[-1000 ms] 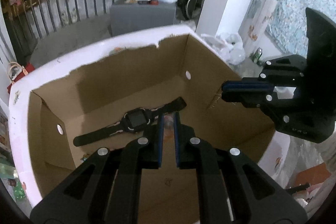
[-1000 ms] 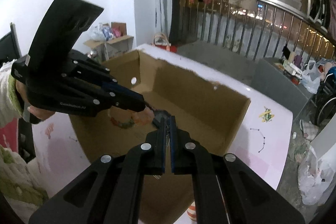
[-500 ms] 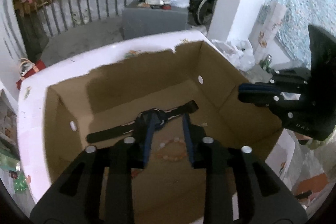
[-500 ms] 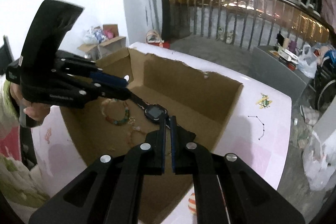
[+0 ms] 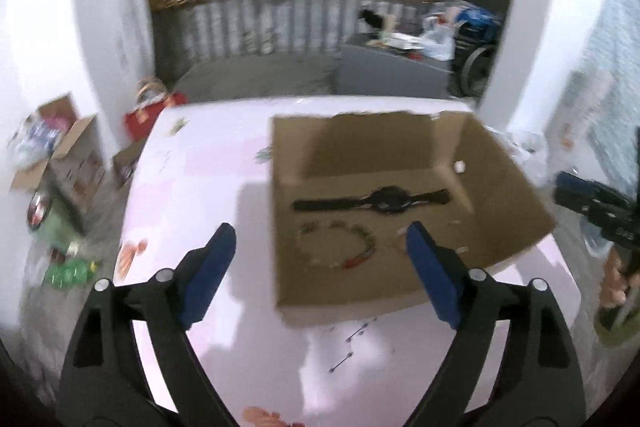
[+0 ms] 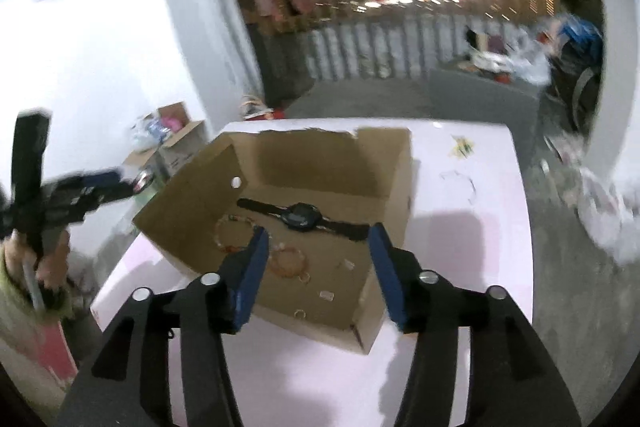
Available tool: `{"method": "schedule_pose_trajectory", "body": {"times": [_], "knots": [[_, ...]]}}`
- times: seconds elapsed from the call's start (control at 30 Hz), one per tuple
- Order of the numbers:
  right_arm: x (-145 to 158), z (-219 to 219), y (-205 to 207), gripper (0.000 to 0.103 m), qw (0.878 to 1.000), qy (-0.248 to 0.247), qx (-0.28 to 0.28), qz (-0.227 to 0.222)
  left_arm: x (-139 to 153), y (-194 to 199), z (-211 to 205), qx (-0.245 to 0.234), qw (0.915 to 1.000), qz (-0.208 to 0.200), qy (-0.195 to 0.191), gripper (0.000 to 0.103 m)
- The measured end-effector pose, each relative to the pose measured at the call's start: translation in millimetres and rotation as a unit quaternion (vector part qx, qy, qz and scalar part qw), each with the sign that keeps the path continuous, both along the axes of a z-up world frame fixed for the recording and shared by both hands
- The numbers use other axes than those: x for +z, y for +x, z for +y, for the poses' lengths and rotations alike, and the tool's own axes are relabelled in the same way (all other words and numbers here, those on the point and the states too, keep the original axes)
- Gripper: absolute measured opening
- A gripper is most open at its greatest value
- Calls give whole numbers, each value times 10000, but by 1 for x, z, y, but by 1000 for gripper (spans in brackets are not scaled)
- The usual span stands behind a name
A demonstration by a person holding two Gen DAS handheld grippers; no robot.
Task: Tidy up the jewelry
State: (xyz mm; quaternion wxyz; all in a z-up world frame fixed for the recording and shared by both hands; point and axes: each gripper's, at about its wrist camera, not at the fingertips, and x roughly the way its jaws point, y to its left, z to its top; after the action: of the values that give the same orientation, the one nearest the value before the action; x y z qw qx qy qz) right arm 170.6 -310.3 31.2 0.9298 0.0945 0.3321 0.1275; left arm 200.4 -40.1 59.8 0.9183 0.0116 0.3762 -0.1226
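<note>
An open cardboard box (image 5: 500, 163) (image 6: 384, 163) stands on a pale pink table (image 5: 200, 187) (image 6: 472, 247). Inside lie a black wristwatch (image 5: 386, 202) (image 6: 302, 217), a multicoloured bead bracelet (image 5: 336, 245) (image 6: 234, 233), a smaller orange bracelet (image 6: 289, 262) and some small pieces (image 6: 326, 295). My left gripper (image 5: 320, 241) is wide open and empty, held above and in front of the box. My right gripper (image 6: 316, 241) is wide open and empty, also back above the box's near side. Each gripper shows at the edge of the other's view, the right (image 5: 600, 211) and the left (image 6: 80, 191).
The table carries faint drawings and stickers (image 6: 462, 147). Left of the table are open cartons (image 5: 52, 147) and green bottles (image 5: 68, 271) on the floor. A grey cabinet (image 5: 392, 75) and a railing stand behind. Plastic bags (image 6: 608, 203) lie at the right.
Both grippers opened wide and pulled up and back out of the box. The bracelets, held or hidden a second ago, now lie on the box floor beside the watch.
</note>
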Motion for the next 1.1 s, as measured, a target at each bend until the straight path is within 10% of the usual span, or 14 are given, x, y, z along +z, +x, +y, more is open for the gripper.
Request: {"method": "schedule_pose_trajectory", "body": {"times": [0.43, 1.1], "knots": [[-60, -16, 20, 53, 9810, 1415, -687, 1140, -66, 27, 26, 596, 9847, 1302, -992, 84], [-53, 4, -7, 54, 9846, 727, -719, 1415, -70, -6, 12, 631, 9789, 1434, -1311, 84]]}}
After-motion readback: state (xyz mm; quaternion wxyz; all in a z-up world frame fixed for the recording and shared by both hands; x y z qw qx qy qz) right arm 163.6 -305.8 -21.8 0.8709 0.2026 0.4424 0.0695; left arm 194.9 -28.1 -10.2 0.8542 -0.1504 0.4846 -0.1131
